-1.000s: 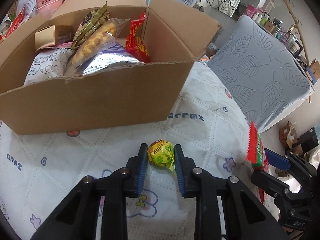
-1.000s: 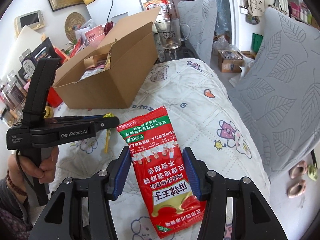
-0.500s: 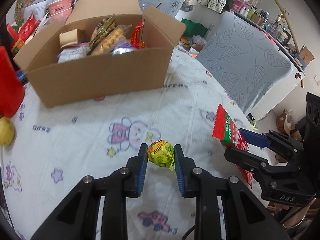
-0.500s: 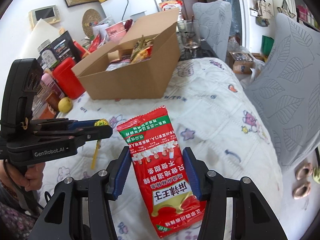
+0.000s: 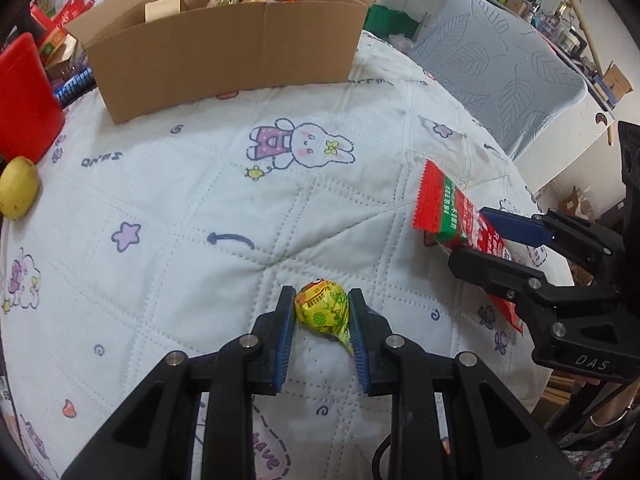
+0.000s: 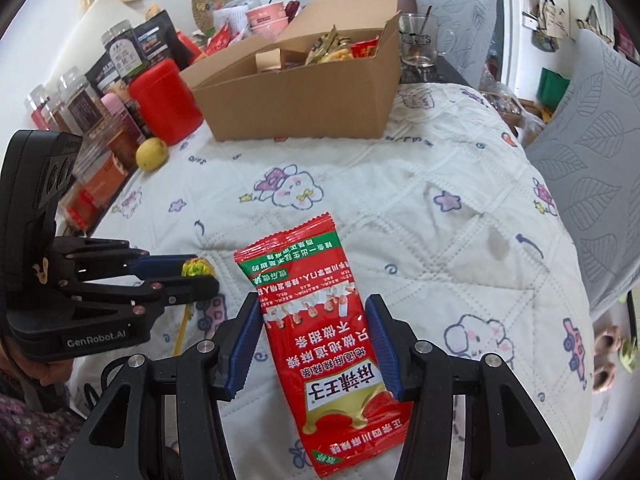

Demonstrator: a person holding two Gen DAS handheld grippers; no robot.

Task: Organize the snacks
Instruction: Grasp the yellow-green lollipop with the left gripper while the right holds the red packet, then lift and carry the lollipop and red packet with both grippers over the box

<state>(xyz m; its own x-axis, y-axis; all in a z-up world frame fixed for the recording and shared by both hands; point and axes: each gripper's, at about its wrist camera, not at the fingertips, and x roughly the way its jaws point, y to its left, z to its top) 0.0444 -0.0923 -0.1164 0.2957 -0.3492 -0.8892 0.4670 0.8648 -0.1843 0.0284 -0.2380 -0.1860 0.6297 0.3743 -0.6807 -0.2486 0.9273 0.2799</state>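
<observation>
My left gripper point(image 5: 322, 312) is shut on a yellow-green wrapped lollipop point(image 5: 323, 311), held above the quilted table cover near its front edge; from the right wrist view the same lollipop point(image 6: 197, 269) shows at the left with its yellow stick hanging down. My right gripper point(image 6: 314, 326) is shut on a red snack packet point(image 6: 320, 320) with a green band, also visible at the right of the left wrist view as the red packet point(image 5: 452, 210). The open cardboard box point(image 5: 224, 44) holding several snacks stands at the far side of the table, well away from both grippers.
A red canister point(image 6: 166, 100), a yellow fruit point(image 6: 151, 154) and several jars and packets point(image 6: 92, 92) line the left side of the table. A glass mug point(image 6: 418, 42) stands behind the box. A grey leaf-patterned chair point(image 5: 500, 64) sits off the right edge.
Both grippers have drawn back from the box toward the near edge of the table, each keeping its snack. The box now looks smaller and farther away in both views.
</observation>
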